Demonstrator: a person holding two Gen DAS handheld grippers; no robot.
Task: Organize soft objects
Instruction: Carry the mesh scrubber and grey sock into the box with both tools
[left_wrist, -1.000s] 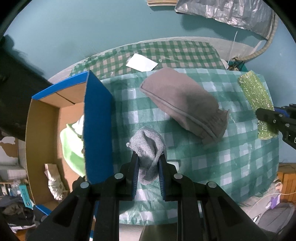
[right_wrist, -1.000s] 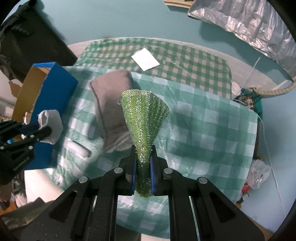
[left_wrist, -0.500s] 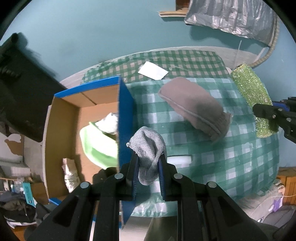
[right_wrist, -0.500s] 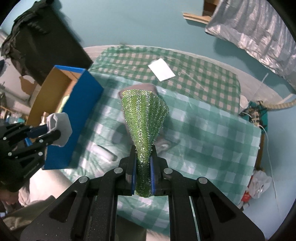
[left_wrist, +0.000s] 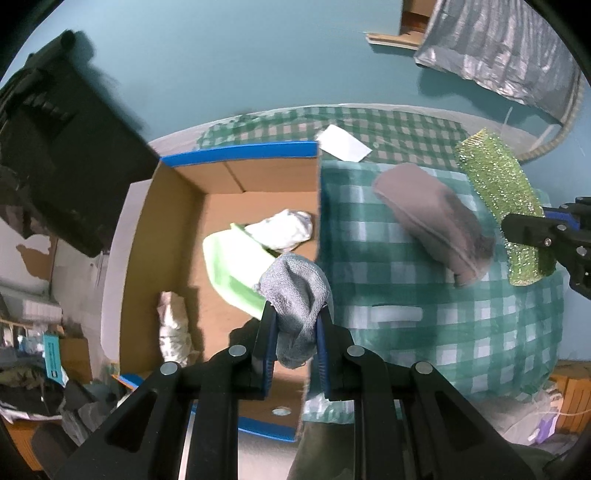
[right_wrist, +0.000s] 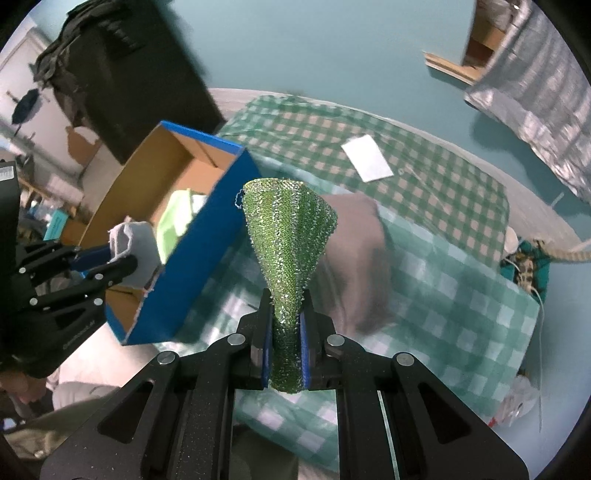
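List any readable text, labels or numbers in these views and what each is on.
No text can be read.
Left claw body: pale lettering, too small and blurred.
White card on the checked cloth: blank.
Teal packet beside the cardboard box: print too small.

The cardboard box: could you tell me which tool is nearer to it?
Left. The left tool hangs over the cardboard box; the right tool is beside it, above the checked cloth.

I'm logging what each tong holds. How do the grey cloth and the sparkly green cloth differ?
The grey cloth is dull knit and bunched; the sparkly green cloth glitters and fans out wide.
The grey cloth hangs over the open box; the green cloth is over the checked table cover.
Both are soft and pinched in shut tongs, left tongs and right tongs.
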